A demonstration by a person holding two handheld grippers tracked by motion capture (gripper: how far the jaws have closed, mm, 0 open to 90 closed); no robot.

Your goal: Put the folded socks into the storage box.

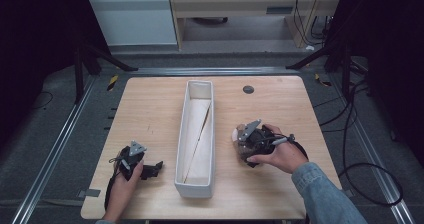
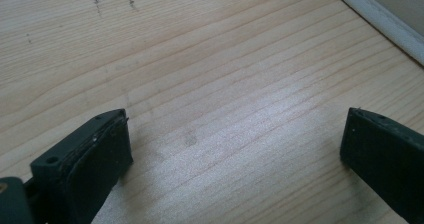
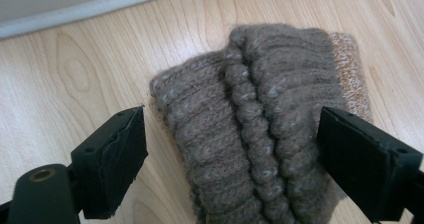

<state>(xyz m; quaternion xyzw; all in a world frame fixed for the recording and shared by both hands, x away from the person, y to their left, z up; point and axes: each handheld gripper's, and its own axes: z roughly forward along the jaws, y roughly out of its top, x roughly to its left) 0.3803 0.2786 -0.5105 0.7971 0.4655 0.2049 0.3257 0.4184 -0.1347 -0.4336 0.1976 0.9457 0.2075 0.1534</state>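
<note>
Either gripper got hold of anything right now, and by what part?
Nothing is held. The right gripper is open, its jaws straddling the folded brown knit piece on the table without clamping it. The left gripper is open over bare wood.

A brown ribbed knit sock (image 3: 260, 134) with an orange-speckled end lies on the pale, wood-grained table (image 1: 150, 109) right of the long white fabric bin (image 1: 196, 184), each black tool (image 1: 150, 170) carries a grey plate, and the person's sleeve (image 1: 325, 194) is denim blue.
</note>
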